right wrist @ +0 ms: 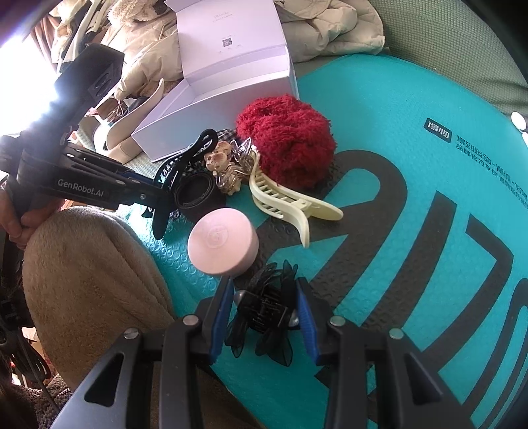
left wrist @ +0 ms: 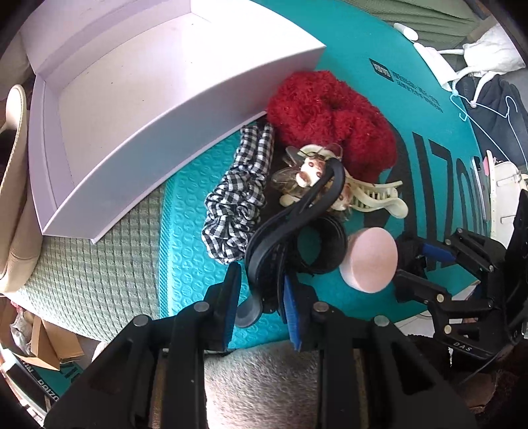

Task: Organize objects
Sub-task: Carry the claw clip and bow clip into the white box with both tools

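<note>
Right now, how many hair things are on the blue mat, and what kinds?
Scrunchies: 2, red fluffy scrunchie and black-and-white checked scrunchie
Claw clips: 4, cream claw clip, black curved clip in the left gripper, black bow clip in the right gripper, clear clip with beige charms
Black hair-tie coil: 1
Total: 7

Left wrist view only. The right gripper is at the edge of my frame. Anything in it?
Observer: Yes. The right gripper is closed on a black bow clip.
Operator: Any marking on the box lid?
Observer: The white box has its lid standing open, with a small square code printed inside.
Operator: What's behind the box?
Observer: A beige jacket, bunched up.
</note>
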`<state>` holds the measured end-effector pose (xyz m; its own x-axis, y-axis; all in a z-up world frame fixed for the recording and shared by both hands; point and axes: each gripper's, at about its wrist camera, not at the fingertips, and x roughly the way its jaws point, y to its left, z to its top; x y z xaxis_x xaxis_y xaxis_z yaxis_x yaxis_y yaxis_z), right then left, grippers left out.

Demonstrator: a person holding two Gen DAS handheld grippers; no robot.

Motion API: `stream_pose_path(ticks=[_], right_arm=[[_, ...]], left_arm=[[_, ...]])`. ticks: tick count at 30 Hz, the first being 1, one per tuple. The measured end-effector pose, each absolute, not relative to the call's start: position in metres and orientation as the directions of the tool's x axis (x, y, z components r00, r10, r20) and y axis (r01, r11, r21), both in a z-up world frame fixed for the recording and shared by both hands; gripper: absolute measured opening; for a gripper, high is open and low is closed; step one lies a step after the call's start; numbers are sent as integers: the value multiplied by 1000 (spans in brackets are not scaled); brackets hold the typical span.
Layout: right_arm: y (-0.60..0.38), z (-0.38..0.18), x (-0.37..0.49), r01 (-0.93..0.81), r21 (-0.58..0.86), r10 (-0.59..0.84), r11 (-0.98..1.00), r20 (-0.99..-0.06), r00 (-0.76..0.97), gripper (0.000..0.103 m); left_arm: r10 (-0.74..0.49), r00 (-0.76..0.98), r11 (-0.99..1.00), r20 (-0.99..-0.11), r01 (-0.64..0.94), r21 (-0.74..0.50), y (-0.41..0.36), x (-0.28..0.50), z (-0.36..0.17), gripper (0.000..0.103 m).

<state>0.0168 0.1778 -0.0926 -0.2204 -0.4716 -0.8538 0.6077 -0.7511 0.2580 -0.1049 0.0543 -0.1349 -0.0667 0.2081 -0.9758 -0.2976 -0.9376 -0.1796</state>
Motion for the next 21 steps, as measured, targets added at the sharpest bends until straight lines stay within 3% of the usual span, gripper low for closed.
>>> stream_pose_path(ticks=[9, 21], right_arm=[[180, -94, 18, 613, 265, -482, -744, -849, -219, 38], [176, -69, 23, 633, 231, -488, -739, -832, -266, 36]], left_arm=[[244, -102, -926, -964, -321, -200, 59, -105, -134, 18], [291, -154, -915, -944, -335, -227, 47, -76, -89, 18]])
